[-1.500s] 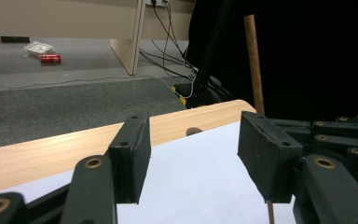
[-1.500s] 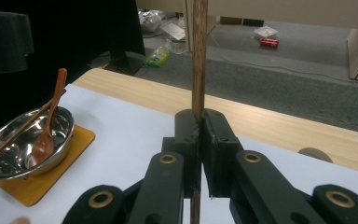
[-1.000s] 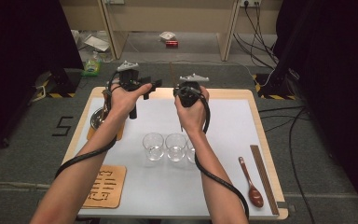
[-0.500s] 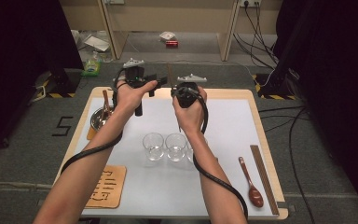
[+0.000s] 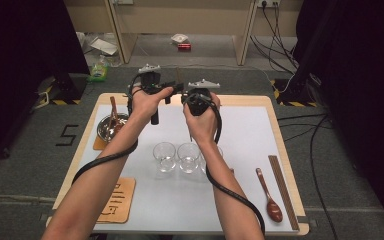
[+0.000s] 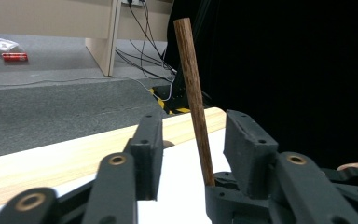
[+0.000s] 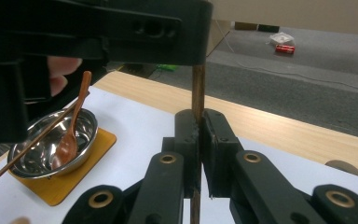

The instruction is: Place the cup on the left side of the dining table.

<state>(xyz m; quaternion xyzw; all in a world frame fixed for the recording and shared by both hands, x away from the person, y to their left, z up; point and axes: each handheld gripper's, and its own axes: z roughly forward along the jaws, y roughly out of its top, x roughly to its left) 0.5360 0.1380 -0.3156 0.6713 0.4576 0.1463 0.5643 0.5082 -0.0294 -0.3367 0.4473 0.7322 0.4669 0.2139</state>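
Brown spoon (image 5: 269, 196) and a flat strip (image 5: 282, 192) lie nearest, on the table's (image 5: 275, 130) right side. A coaster (image 5: 116, 200) sits near left. Mid-table there is a row of glasses (image 5: 164, 156), with the right forearm crossing over the end one.

Behind the glasses, both grippers are held up over the table, close together. The right gripper (image 7: 199, 121) has its jaws pinched tight on the stick (image 6: 191, 79), which is upright and in the air. The left gripper (image 6: 191, 126) has come in across it. Its jaws are about half closed and have just been closing, with the stick between them. The stick sits nearer one pad, with a clear gap to the other, so I'd say there's no squeeze yet.

Far left is a steel bowl (image 5: 111, 127) on an orange mat, with a second spoon and a thin rod inside.

Looks like a handover, right to left. Risks:
- The stick is off-centre in the left jaws. The closing pad may shove it sideways and lever it in the right grip, so it ends up tilted.
- If the right lets go before the left bites, the stick drops and the glasses are close by.
- The two grippers are nearly touching. Any hand drift could knock jaw on jaw and twist the stick out.
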